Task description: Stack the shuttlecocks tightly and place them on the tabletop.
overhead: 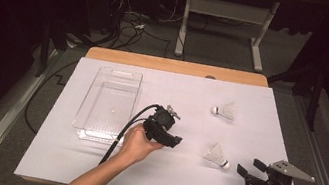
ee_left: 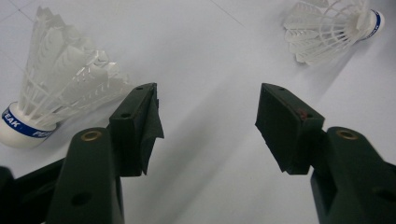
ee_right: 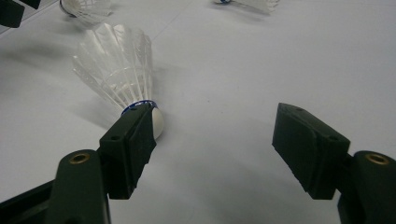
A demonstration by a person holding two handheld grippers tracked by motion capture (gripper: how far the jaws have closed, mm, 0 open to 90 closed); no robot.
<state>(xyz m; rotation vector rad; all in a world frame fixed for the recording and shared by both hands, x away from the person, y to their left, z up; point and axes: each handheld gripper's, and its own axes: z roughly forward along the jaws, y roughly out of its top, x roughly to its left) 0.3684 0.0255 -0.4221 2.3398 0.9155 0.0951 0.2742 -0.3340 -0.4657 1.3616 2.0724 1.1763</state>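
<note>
Two shuttlecocks lie on the white sheet, one [overhead: 224, 111] farther back, one [overhead: 217, 155] nearer the front. One clear tray [overhead: 96, 96] sits at the left. Two grippers, left [overhead: 171, 139] and right [overhead: 247, 167], are over the sheet.

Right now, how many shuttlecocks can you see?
3. The near shuttlecock lies by the right gripper and its jaws. The far shuttlecock lies farther back on the table. A third shuttlecock shows in the right gripper view, exact spot unclear.
</note>
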